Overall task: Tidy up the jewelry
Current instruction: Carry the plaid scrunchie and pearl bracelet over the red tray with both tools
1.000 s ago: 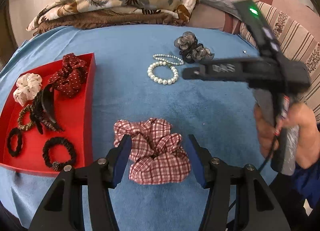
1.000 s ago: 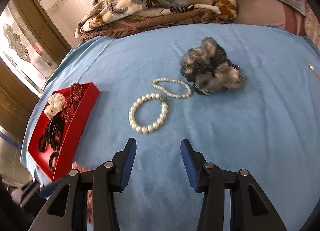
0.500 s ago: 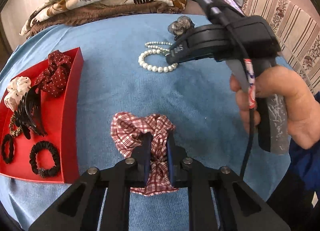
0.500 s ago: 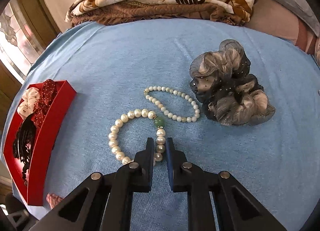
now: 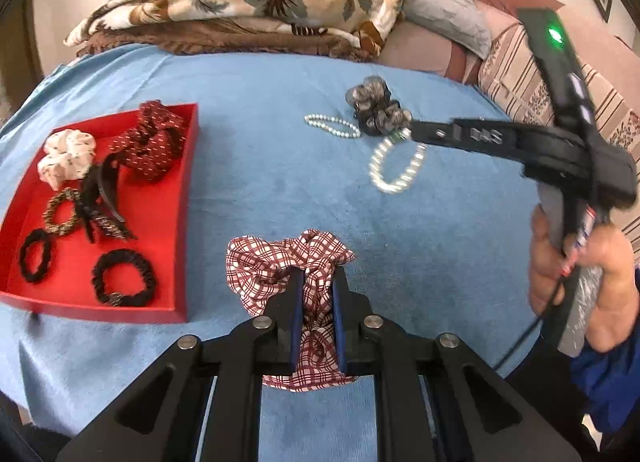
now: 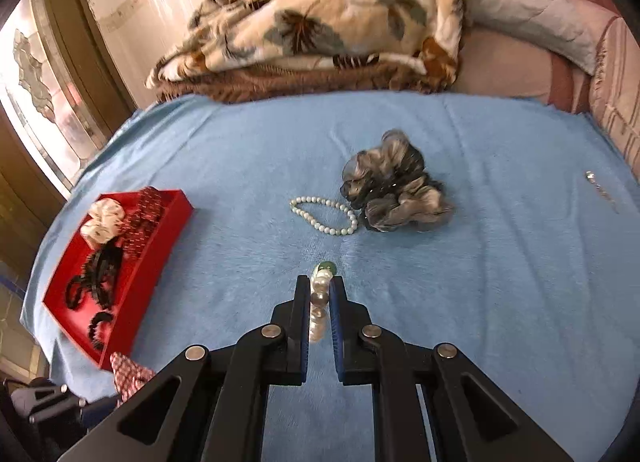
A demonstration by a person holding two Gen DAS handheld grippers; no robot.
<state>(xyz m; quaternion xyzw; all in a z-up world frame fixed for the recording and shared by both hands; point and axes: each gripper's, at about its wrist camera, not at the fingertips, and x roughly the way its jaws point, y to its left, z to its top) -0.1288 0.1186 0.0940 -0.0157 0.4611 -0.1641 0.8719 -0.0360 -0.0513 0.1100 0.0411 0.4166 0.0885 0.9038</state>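
Note:
My left gripper (image 5: 316, 282) is shut on the red-and-white checked scrunchie (image 5: 276, 262), whose folds bunch between the pads just right of the red tray (image 5: 182, 222). My right gripper (image 6: 320, 286) is shut on the large-pearl bracelet (image 6: 318, 302), and the beads show between its pads. In the left wrist view that bracelet (image 5: 396, 166) hangs off the blue cloth from the right gripper (image 5: 414, 134). A small-bead bracelet (image 6: 324, 214) and a grey scrunchie (image 6: 394, 194) lie on the cloth beyond.
The tray (image 6: 172, 230) holds several scrunchies, hair ties and a black claw clip (image 5: 102, 198). A folded leaf-print blanket (image 6: 320, 26) lies at the far edge of the blue cloth (image 6: 480, 302). A small silver piece (image 6: 596, 182) lies far right. A hand (image 5: 580, 282) grips the right tool.
Both grippers closed, the left on the checked scrunchie, the right on the large-pearl bracelet. The right one has since lifted the bracelet off the cloth; the left has risen slightly with the scrunchie.

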